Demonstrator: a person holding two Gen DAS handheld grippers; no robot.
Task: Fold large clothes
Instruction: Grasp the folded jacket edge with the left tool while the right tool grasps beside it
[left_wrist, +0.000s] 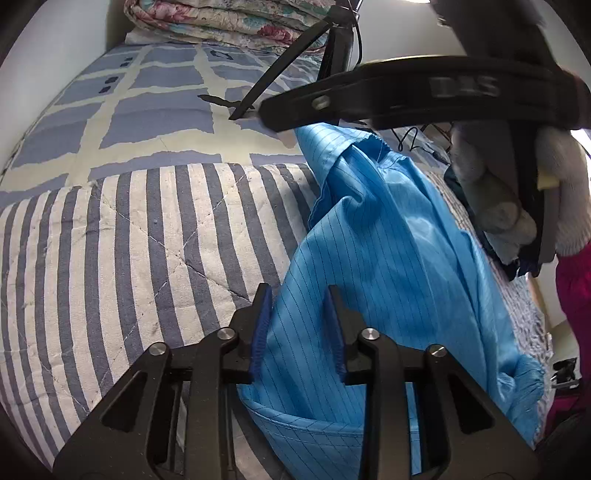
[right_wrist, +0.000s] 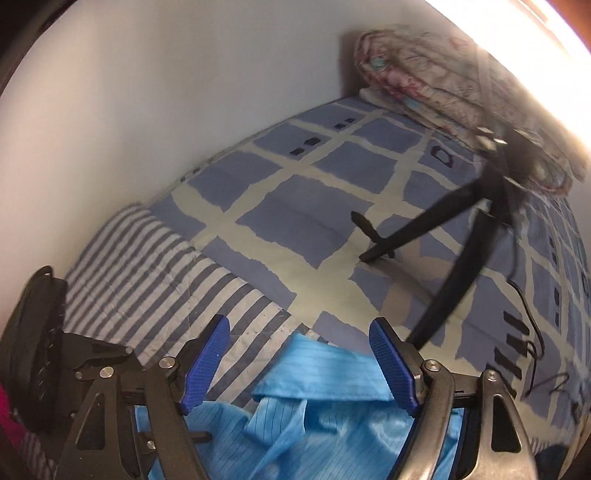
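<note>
A large shiny blue pin-striped garment (left_wrist: 384, 251) lies rumpled on the bed's right half; it also shows in the right wrist view (right_wrist: 317, 413) with its collar edge toward the bed's middle. My left gripper (left_wrist: 298, 328) is open, its blue pads on either side of a ridge of the blue cloth, not closed on it. My right gripper (right_wrist: 299, 363) is open wide just above the collar edge, holding nothing. The right gripper's body (left_wrist: 424, 96) shows blurred in the left wrist view, above the garment's far end.
The bed has a striped quilt (left_wrist: 122, 251) and a blue checked sheet (right_wrist: 314, 199). A black tripod (right_wrist: 461, 236) stands on the sheet with a cable (right_wrist: 532, 321). A folded floral quilt (left_wrist: 229, 18) lies at the head. A white wall (right_wrist: 147, 92) runs along the left.
</note>
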